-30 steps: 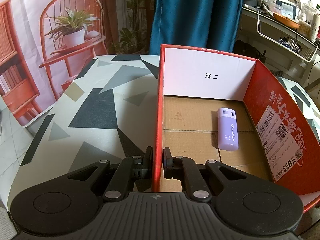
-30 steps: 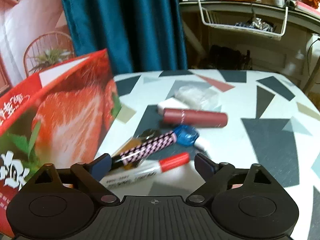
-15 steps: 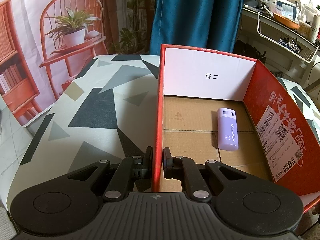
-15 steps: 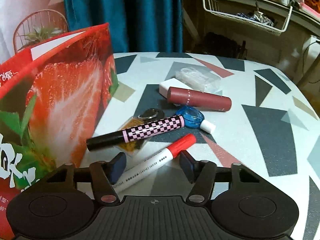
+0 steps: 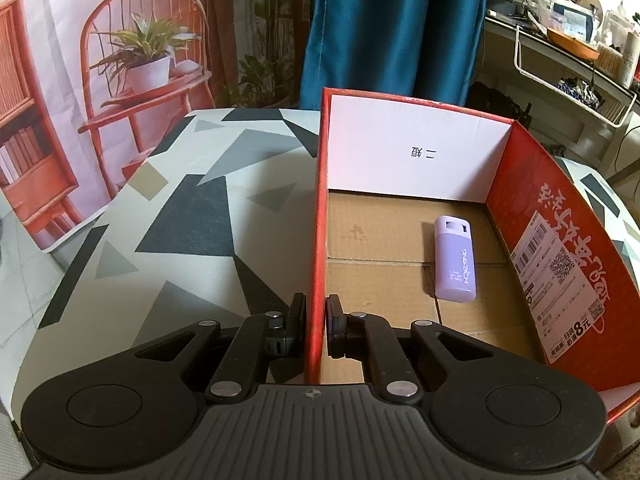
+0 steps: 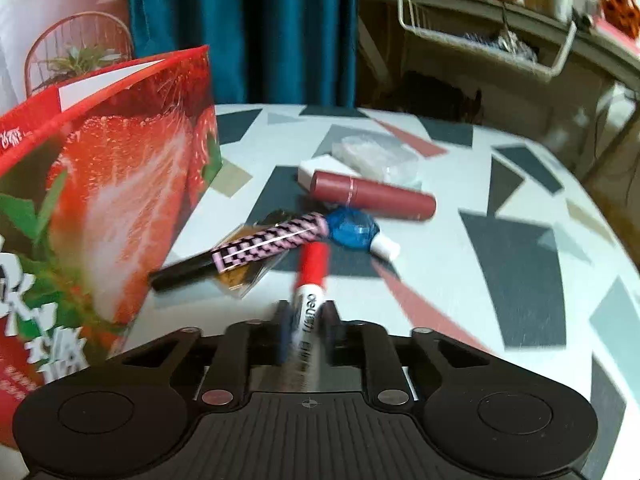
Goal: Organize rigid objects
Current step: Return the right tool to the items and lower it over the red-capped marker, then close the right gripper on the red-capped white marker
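Note:
My left gripper [image 5: 316, 312] is shut on the left wall of the red cardboard box [image 5: 314, 240], one finger on each side. A lilac rectangular case [image 5: 456, 264] lies on the box floor. My right gripper [image 6: 306, 320] is shut on a white marker with a red cap [image 6: 310, 280], which points away from me over the table. Beyond it lie a pink-and-black checkered pen [image 6: 256, 248], a blue correction-tape dispenser [image 6: 356, 232], a dark red tube [image 6: 372, 200], a white eraser [image 6: 320, 168] and a clear packet [image 6: 376, 156]. The box's strawberry-printed outside [image 6: 100, 208] stands at the left.
The table has a white cloth with grey and black triangles [image 5: 180, 220]. A teal curtain [image 5: 392, 28] hangs behind it. A cluttered shelf with a wire basket [image 6: 480, 44] stands at the back right. A small amber packet [image 6: 240, 280] lies under the checkered pen.
My right gripper has closed on the red-capped marker, which has swung from lying crosswise to pointing straight ahead. The left gripper and the box have not moved.

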